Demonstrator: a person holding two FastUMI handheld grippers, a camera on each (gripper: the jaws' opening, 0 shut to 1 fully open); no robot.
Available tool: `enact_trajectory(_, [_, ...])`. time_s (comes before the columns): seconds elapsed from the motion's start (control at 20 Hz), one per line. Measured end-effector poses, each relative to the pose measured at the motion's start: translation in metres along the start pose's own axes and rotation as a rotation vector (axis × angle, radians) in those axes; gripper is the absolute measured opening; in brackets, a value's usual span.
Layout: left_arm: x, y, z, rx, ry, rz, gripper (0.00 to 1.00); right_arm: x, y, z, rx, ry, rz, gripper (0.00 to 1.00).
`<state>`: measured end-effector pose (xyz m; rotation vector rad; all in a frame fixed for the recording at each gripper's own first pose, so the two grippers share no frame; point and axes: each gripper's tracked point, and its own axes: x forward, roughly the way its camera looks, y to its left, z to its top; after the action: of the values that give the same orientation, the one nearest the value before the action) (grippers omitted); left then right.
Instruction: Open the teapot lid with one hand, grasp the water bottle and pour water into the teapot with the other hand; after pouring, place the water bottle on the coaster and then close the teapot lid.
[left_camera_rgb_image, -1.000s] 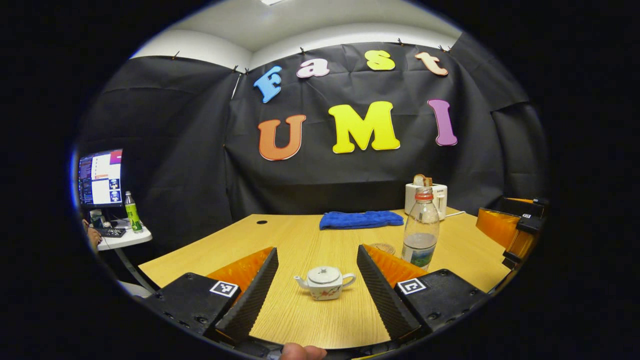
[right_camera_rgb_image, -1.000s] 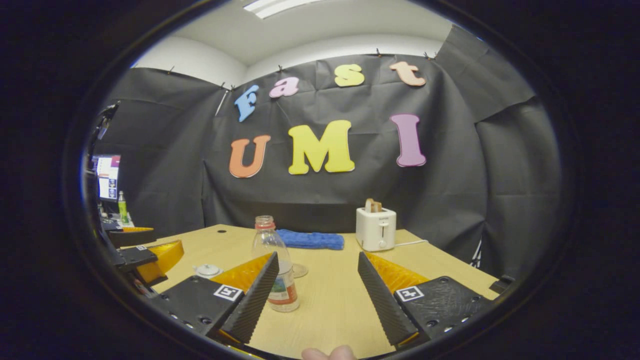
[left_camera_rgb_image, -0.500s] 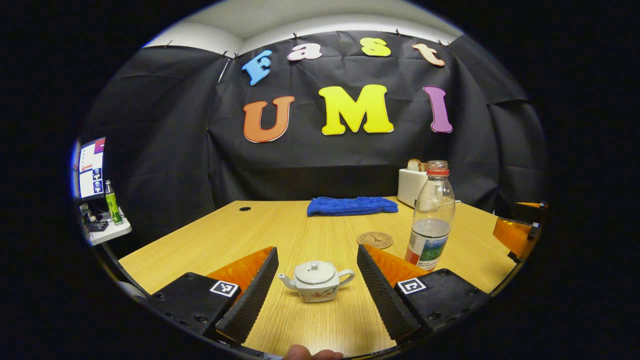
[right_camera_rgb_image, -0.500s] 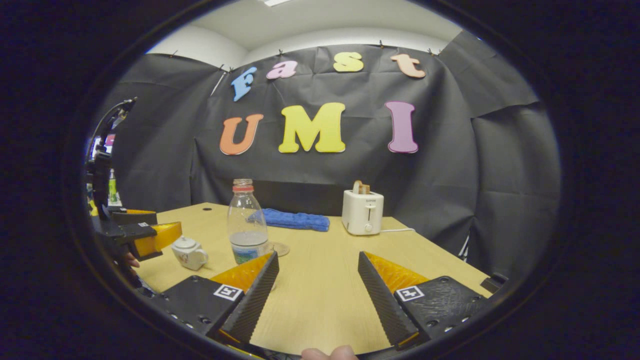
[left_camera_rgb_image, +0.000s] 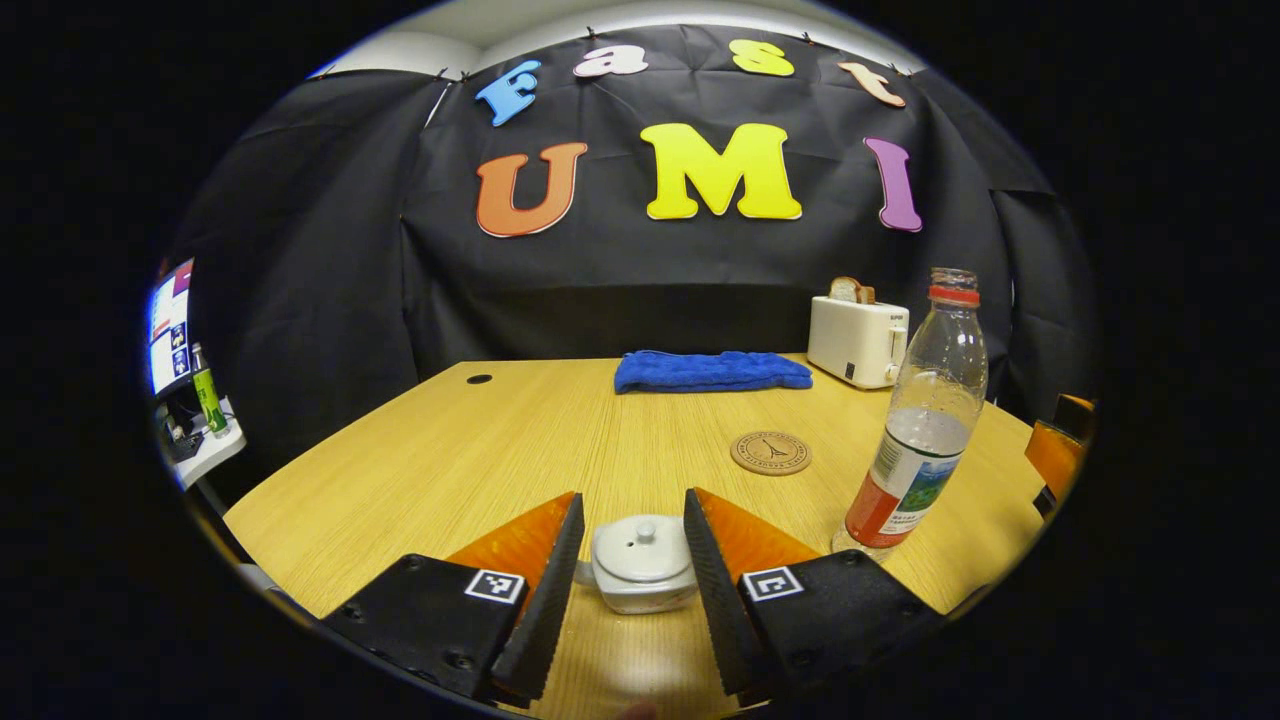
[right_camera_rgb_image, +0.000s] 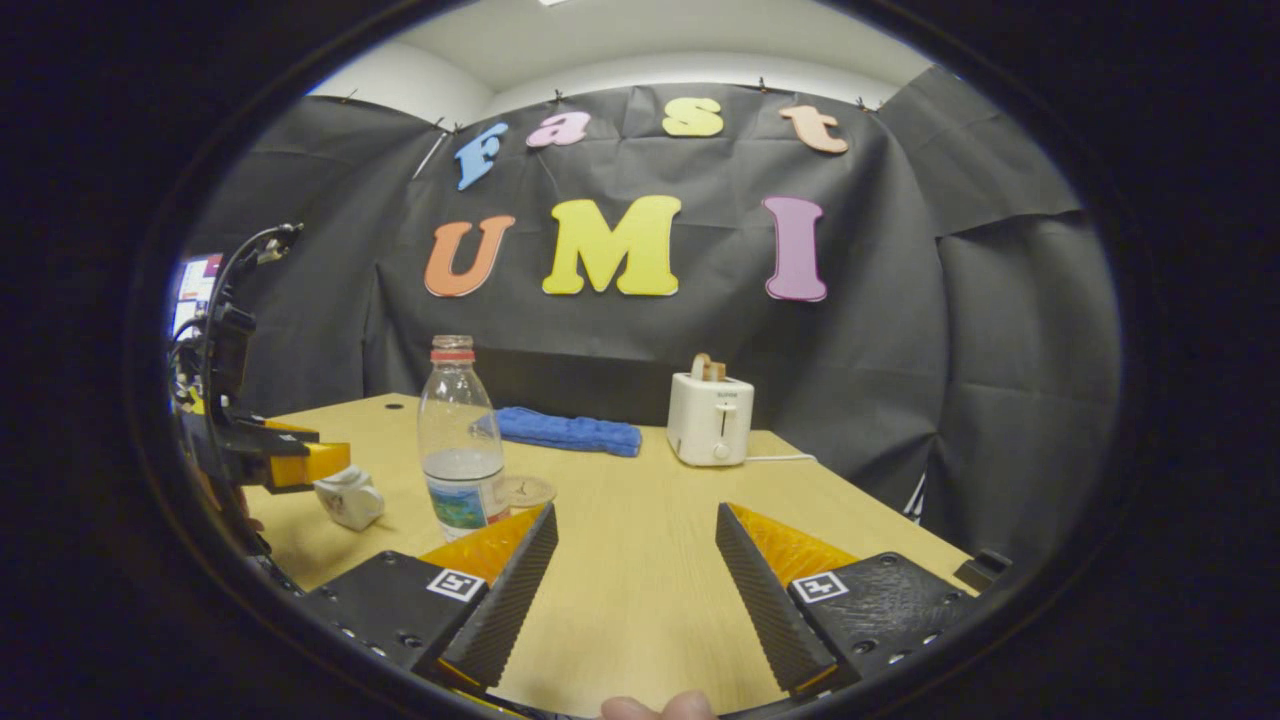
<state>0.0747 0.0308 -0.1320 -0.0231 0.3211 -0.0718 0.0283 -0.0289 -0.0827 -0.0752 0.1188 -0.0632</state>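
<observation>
A small white teapot (left_camera_rgb_image: 643, 565) with its lid on stands near the front of the wooden table (left_camera_rgb_image: 450, 470). My left gripper (left_camera_rgb_image: 632, 497) is open, its fingers narrowed close on either side of the lid; I cannot tell whether they touch it. In the right gripper view the left gripper (right_camera_rgb_image: 300, 462) hovers just over the teapot (right_camera_rgb_image: 348, 497). A clear water bottle (left_camera_rgb_image: 925, 420) with a red neck ring stands upright, partly filled, to the right. A round coaster (left_camera_rgb_image: 770, 452) lies behind it. My right gripper (right_camera_rgb_image: 635, 510) is open and holds nothing, to the right of the bottle (right_camera_rgb_image: 460, 440).
A blue towel (left_camera_rgb_image: 710, 370) lies at the table's back edge, and a white toaster (left_camera_rgb_image: 858, 340) with bread in it stands to its right. A side desk with a monitor (left_camera_rgb_image: 168, 325) and a green bottle is off to the left.
My left gripper moved forward and down over the teapot, and its fingers narrowed around the lid. The right gripper shifted slightly, so the bottle sits further left in its view.
</observation>
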Motion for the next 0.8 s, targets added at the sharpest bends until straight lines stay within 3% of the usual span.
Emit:
enact_trajectory(0.4, [0.012, -0.005, -0.004, 0.038, 0.04, -0.007, 0.28, 0.008, 0.011, -0.006, 0.035, 0.026, 0.049, 0.98])
enact_trajectory(0.45, [0.012, -0.003, -0.004, 0.039, 0.042, 0.002, 0.31, 0.007, 0.019, -0.006, 0.037, 0.025, 0.078, 0.97])
enact_trajectory(0.5, [0.011, -0.005, -0.003, 0.036, 0.039, -0.005, 0.16, 0.005, 0.027, -0.007, 0.038, 0.028, 0.106, 0.97])
enact_trajectory(0.6, [0.013, -0.006, -0.002, 0.03, 0.041, -0.007, 0.07, 0.004, 0.041, -0.009, 0.042, 0.038, 0.15, 0.95])
enact_trajectory(0.8, [0.011, -0.007, 0.003, 0.05, 0.034, -0.02, 0.03, 0.002, 0.066, -0.012, 0.036, 0.056, 0.211, 0.97])
